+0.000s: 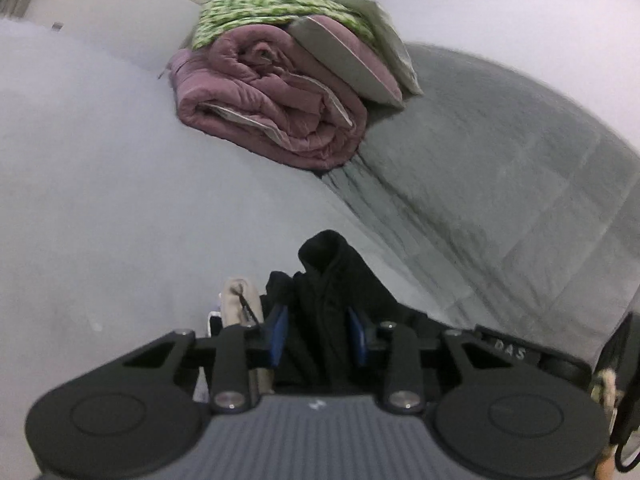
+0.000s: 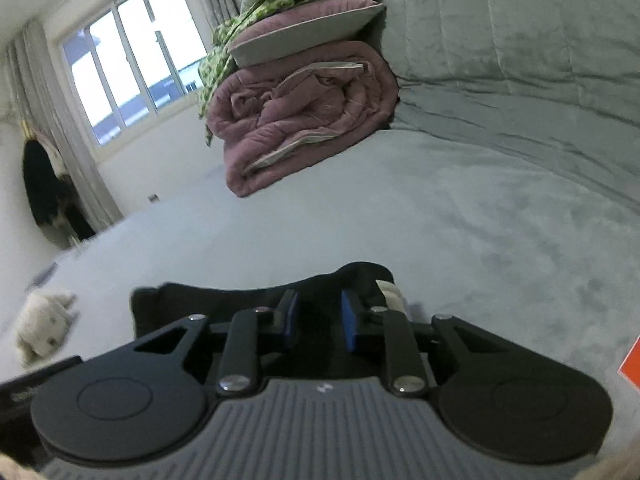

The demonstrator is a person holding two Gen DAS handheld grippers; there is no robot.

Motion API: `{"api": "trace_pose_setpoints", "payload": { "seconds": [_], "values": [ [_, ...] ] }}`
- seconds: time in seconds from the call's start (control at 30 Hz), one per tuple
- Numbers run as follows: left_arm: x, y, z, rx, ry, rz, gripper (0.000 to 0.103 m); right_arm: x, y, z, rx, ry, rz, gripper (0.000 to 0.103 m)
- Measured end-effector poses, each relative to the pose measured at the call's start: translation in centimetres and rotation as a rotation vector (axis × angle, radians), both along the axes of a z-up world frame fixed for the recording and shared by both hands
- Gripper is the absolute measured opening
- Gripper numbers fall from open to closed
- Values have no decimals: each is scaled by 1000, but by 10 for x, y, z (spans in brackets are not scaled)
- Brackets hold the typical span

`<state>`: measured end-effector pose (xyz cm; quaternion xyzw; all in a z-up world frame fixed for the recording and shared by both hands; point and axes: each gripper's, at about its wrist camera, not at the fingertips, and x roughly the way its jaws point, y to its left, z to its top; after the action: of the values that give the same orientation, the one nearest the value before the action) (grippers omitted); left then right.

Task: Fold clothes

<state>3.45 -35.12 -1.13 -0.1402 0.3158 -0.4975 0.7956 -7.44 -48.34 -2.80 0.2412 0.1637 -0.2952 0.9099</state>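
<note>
A black garment [image 1: 332,264] rises in a bunched fold from between the blue pads [image 1: 279,336] of my left gripper [image 1: 318,312], which is shut on it low over the grey bed cover [image 1: 500,200]. In the right wrist view the same black garment [image 2: 180,300] stretches to the left along the bed. My right gripper [image 2: 319,300] is shut on its edge, and a white label [image 2: 392,296] shows just right of the fingers. The cloth under both grippers is hidden by their bodies.
A rolled purple quilt [image 2: 304,116] with a pillow [image 2: 304,32] and green patterned cloth [image 1: 264,4] on top sits at the far end of the bed. A white plush toy [image 2: 44,328] lies left, an orange object [image 2: 632,364] at the right edge. A window [image 2: 132,52] is behind.
</note>
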Motion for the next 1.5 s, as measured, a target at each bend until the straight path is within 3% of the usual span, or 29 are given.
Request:
{"api": "trace_pose_setpoints", "payload": {
  "seconds": [0.07,0.13,0.2,0.33,0.43,0.5,0.7,1.07,1.23,1.37,1.5],
  "values": [
    [0,3,9,24,-7,8,33,3,4,6,-15,19,-10,23],
    [-3,8,18,0,-22,28,35,3,11,15,-35,10,-16,33],
    [-7,12,25,-27,-37,40,42,1,18,18,-48,-1,-10,39],
    [-20,7,22,105,-22,-49,43,7,25,20,-69,100,-4,39],
    [-32,21,29,117,-44,-67,49,-2,36,36,-44,56,2,40],
    [-39,34,36,125,-51,-69,58,-8,45,48,-44,33,7,48],
    [-51,66,63,159,-37,-50,71,-23,78,79,-32,1,30,58],
    [-75,156,107,239,-21,11,95,-52,154,125,-3,-13,43,72],
    [-78,209,111,298,-2,77,98,-57,195,139,12,-17,85,84],
    [-82,249,113,336,-16,115,102,-57,228,147,3,-40,141,103],
    [-89,285,113,381,-34,138,102,-52,261,155,-10,-48,194,103]
  ]
}}
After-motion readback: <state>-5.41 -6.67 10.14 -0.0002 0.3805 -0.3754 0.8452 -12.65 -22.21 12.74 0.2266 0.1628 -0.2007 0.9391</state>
